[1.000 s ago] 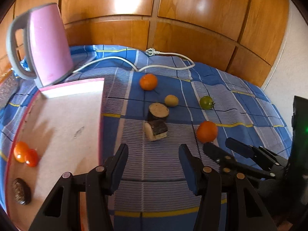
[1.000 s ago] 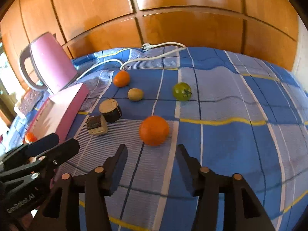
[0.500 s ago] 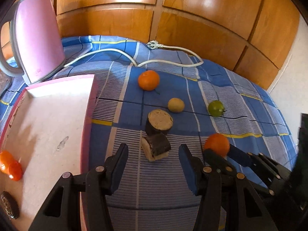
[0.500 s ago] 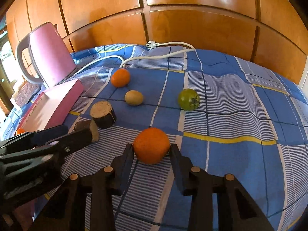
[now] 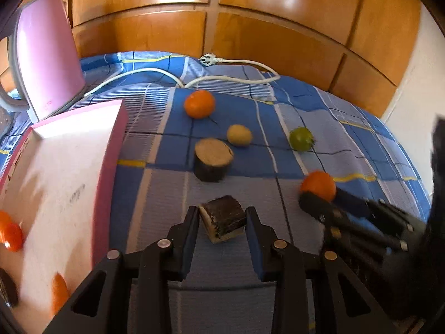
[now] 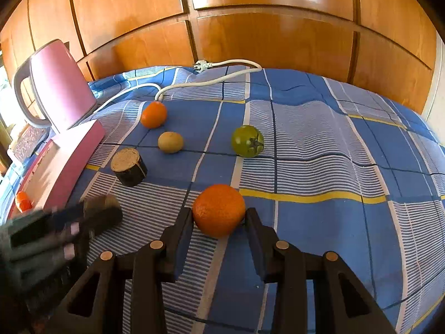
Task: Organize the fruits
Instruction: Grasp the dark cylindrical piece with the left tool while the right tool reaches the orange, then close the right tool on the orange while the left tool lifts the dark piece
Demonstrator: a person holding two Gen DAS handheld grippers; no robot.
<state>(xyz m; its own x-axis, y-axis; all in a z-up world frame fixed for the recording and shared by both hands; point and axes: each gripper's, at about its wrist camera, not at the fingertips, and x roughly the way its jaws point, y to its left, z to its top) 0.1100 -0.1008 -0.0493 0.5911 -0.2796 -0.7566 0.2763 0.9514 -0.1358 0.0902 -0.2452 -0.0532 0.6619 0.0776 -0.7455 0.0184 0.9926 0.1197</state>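
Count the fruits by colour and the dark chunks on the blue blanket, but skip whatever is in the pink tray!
Orange fruits: 2
Green fruit: 1
Yellowish fruit: 1
Dark brown chunks: 2
Total: 6

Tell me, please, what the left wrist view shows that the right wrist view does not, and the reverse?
Only the left wrist view shows the pink tray's pale floor and the left gripper closing on the dark cut chunk. Only the right wrist view shows the right gripper clamped on the large orange from behind. Both show the small orange, yellow fruit, green tomato, round log piece, kettle and cable.
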